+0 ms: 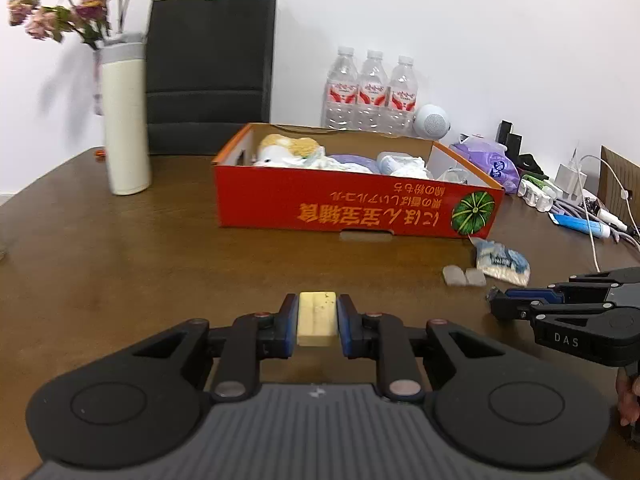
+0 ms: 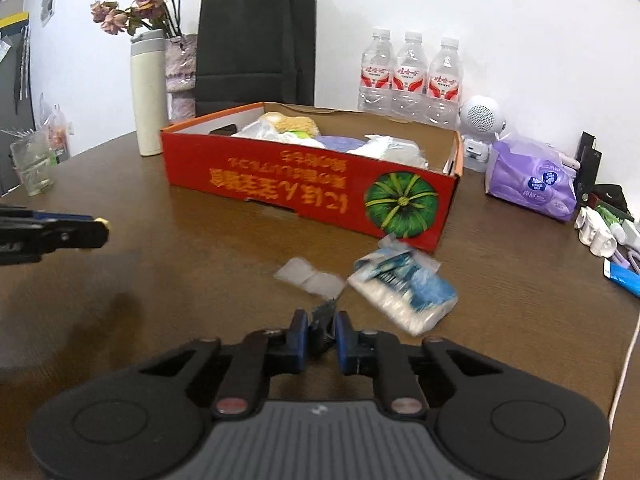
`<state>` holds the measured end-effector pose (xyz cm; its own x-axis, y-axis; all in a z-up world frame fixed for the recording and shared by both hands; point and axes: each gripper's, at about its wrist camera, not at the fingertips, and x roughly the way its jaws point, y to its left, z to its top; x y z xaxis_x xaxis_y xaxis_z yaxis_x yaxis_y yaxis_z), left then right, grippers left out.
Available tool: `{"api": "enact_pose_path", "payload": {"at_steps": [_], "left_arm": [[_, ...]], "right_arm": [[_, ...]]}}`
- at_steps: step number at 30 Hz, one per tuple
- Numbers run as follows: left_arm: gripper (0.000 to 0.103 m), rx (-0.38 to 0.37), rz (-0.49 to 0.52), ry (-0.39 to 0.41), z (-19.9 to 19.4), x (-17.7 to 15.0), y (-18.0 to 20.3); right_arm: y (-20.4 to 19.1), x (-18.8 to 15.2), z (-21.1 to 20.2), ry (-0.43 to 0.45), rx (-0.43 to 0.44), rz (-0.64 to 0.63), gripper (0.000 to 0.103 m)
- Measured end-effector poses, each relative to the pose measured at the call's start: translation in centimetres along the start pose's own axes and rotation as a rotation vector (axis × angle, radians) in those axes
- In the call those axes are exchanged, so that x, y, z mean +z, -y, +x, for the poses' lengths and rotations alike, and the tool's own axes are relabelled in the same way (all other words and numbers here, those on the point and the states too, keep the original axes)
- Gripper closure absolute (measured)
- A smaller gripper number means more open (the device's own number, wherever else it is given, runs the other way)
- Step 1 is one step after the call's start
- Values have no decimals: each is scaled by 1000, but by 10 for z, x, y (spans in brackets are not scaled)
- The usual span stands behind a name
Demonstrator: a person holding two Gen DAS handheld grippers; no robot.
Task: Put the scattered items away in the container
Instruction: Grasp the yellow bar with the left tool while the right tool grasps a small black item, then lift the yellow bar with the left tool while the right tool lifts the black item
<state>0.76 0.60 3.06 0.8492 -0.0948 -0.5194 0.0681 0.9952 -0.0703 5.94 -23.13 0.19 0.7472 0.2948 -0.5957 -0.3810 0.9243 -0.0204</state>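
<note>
One blurred dark item (image 2: 323,316) between pads

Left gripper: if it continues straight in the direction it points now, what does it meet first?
Probably the red cardboard box. The left gripper, shut on a pale yellow block, faces the box's near wall across bare brown table. It tilts downward, so it could touch the tabletop first; depth is unclear.
</note>
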Motion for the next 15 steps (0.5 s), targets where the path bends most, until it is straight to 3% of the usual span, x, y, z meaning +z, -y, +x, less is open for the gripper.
{"api": "enact_pose_path", "payload": {"at_steps": [7, 15], "left_arm": [[82, 27, 3, 40, -45, -23, -2], [82, 19, 39, 146, -96, -58, 6]], "right_arm": [[-37, -23, -41, 20, -46, 115, 90], [-81, -40, -113, 211, -77, 199, 90]]}}
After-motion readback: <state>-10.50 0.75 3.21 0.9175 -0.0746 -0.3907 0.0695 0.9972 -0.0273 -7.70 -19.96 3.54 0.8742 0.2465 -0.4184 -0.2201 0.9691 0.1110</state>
